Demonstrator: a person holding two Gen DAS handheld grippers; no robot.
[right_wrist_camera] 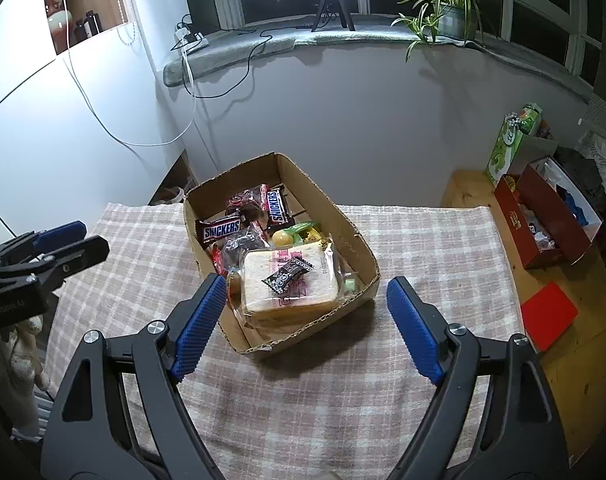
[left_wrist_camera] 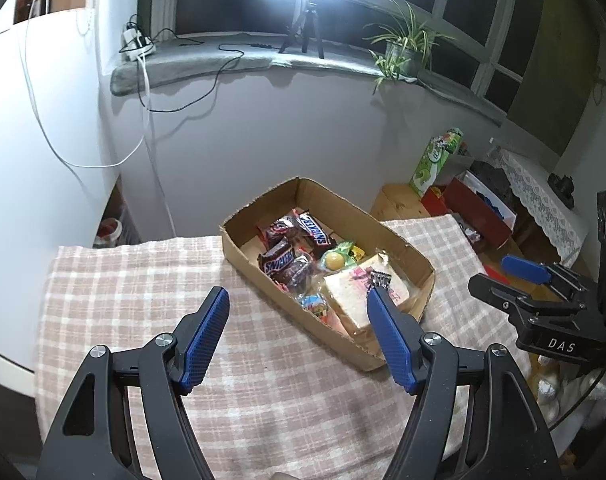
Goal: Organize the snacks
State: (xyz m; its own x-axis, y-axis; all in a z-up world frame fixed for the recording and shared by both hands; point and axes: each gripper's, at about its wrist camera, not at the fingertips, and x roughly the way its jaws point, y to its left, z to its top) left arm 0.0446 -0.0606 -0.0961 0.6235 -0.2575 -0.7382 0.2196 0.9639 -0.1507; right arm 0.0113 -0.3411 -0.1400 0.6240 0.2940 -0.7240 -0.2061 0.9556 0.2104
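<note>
An open cardboard box [left_wrist_camera: 419, 264] [right_wrist_camera: 367, 256] sits on the checked cloth and holds the snacks. Inside lie Snickers bars [left_wrist_camera: 279, 262] [right_wrist_camera: 222, 230], dark wrapped cakes [right_wrist_camera: 241, 246], a yellow jelly cup [left_wrist_camera: 331, 260] [right_wrist_camera: 282, 238], and a bagged bread slice [left_wrist_camera: 353, 294] [right_wrist_camera: 291, 284] with a small black candy [right_wrist_camera: 288, 276] on top. My left gripper [left_wrist_camera: 299, 320] is open and empty, above the cloth at the box's near left side. My right gripper [right_wrist_camera: 307, 312] is open and empty, above the box's near end.
The table carries a pink checked cloth [left_wrist_camera: 143, 288] [right_wrist_camera: 423, 248]. To the right stand a wooden stool [right_wrist_camera: 471, 188], a red box [right_wrist_camera: 543, 224], a green carton [right_wrist_camera: 507, 148] and a red card [right_wrist_camera: 549, 316]. A windowsill with a plant [right_wrist_camera: 451, 12] and tripod [right_wrist_camera: 333, 4] is behind.
</note>
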